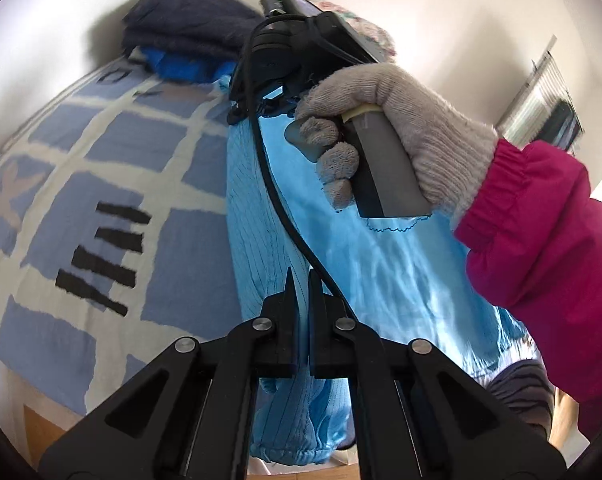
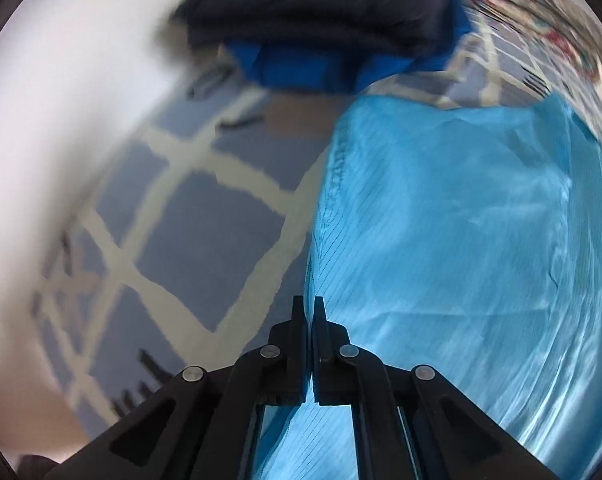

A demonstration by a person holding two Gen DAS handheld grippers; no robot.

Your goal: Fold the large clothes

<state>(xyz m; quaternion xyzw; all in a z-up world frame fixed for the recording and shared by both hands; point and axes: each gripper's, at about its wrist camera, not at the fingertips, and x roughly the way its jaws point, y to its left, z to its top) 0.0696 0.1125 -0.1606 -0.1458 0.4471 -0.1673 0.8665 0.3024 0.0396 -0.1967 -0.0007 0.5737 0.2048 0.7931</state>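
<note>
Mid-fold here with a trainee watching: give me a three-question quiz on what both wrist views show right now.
1. True or false: the left gripper is shut on the light blue garment.
2. Multiple choice: what lies on top of the folded stack at the far end of the checked bedspread? A) a dark navy garment B) a white towel C) a yellow pillow
3. Fill in: the gloved hand holding the right gripper wears a ____ sleeve.

Key:
1. True; cloth runs between its closed fingers.
2. A, the dark navy garment, over a brighter blue one.
3. Pink, the pink sleeve.
</note>
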